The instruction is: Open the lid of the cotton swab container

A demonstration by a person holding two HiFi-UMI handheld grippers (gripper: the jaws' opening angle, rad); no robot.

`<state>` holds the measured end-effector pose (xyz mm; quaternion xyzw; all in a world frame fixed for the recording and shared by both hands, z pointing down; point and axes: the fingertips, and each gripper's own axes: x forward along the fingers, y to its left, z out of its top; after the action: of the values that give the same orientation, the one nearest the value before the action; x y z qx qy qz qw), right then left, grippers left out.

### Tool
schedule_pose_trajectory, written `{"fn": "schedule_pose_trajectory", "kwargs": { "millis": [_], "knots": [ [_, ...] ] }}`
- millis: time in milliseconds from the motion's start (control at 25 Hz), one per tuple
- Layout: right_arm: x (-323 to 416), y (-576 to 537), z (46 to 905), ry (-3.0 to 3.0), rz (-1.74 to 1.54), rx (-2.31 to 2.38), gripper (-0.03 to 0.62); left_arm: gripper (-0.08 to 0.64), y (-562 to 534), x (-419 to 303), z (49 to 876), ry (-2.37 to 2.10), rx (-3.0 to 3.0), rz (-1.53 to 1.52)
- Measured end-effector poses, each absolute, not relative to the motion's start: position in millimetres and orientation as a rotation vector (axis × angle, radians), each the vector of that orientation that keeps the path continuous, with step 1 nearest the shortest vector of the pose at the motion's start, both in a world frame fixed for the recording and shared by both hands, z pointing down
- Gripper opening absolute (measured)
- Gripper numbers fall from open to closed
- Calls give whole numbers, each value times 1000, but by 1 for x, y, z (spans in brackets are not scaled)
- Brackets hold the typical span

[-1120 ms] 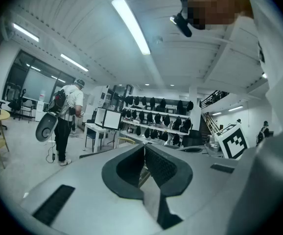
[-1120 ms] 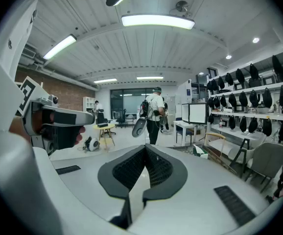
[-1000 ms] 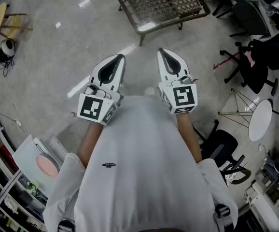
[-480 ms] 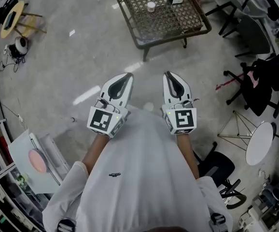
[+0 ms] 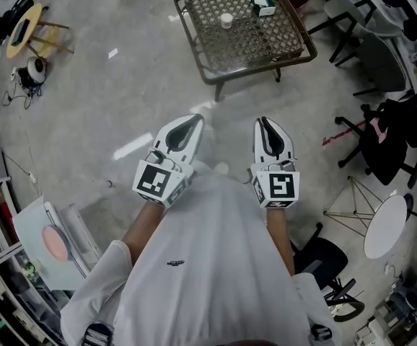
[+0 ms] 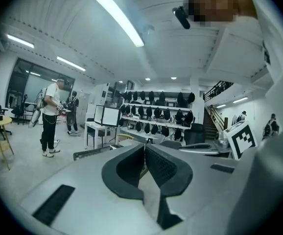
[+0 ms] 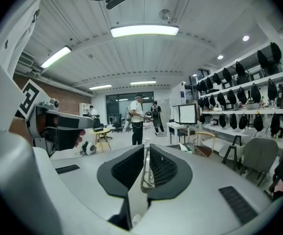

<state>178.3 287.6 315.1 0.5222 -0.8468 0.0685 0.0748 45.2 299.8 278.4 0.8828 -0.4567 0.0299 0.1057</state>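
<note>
While both pairs of jaws sit pressed together, empty, our left gripper point(image 5: 192, 121) and right gripper point(image 5: 266, 122) hang at chest height. Well ahead, the cotton swab container point(image 5: 226, 20) stands on the mesh table point(image 5: 255, 42). We should step close, then brace its body before prying.

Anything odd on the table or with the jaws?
Nothing stands out: white container and green box sit on the mesh table, nothing spilled; left gripper and right gripper hang short of it, jaws shut, empty.
</note>
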Motion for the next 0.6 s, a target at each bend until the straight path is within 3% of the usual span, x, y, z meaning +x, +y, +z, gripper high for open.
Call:
{"fn": "schedule_pose_trajectory", "kwargs": {
  "millis": [600],
  "knots": [
    [154, 126, 306, -2507, 125, 1559, 9, 9, 144, 24, 280, -1343, 2592, -6]
  ]
}}
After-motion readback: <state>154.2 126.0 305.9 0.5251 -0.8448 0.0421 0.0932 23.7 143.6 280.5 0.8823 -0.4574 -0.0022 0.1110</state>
